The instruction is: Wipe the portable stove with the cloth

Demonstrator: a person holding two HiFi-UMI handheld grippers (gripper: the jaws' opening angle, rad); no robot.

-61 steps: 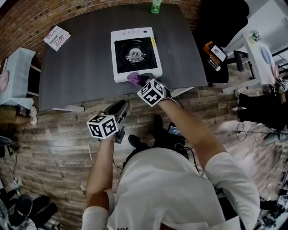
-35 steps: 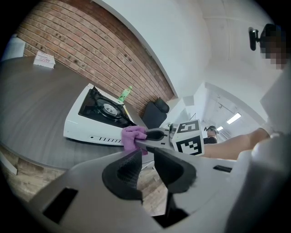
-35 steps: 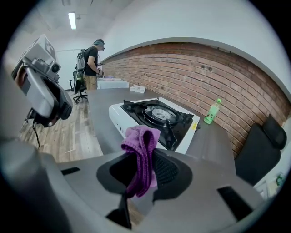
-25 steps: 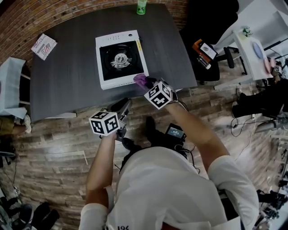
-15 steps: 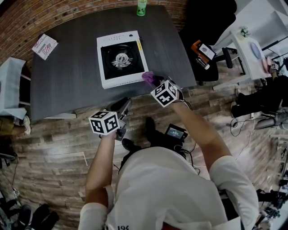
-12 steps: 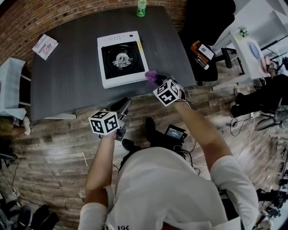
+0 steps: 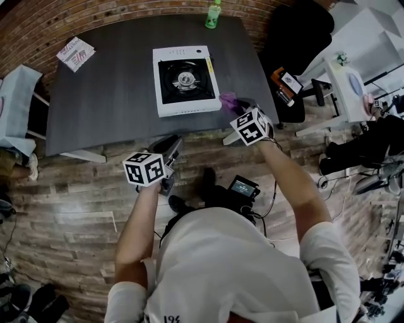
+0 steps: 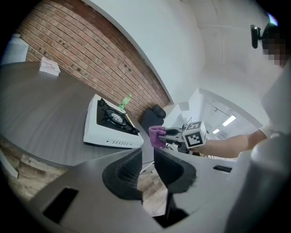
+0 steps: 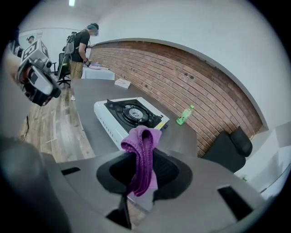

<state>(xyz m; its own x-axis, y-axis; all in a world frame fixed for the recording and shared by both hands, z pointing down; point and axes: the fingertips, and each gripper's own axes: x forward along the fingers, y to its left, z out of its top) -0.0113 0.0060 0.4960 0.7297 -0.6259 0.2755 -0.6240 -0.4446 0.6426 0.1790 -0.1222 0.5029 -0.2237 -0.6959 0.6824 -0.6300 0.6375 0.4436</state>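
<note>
My right gripper [image 9: 143, 174] has its jaws closed on a crumpled purple fabric cloth [image 9: 143, 152], which is pinched in a fold and bulges up above the pads. In the head view, the right gripper [image 7: 238, 105] holds the cloth [image 7: 228, 99] just off the near right corner of the square white portable stove with a black burner well [image 7: 185, 80]. I cannot tell whether the cloth is touching the stove's side or is just clear of it. The stove sits on the dark grey wooden table [image 7: 107, 88], with its near edge roughly parallel to the table's front edge. From my right jaws the portable stove [image 9: 132, 113] lies ahead and to the left, so I judge the next wipe calls for a sweep leftward and slightly away from me across its top. My left gripper [image 8: 148, 170] has its jaws a little apart with nothing between them. The left gripper [image 7: 169, 149] hangs back at the table's near edge, well apart from the stove, so the right one is plainly nearer. A green bottle [image 7: 213, 16] and a small printed packet [image 7: 75, 53] stand at the far side, out of the path.
</note>
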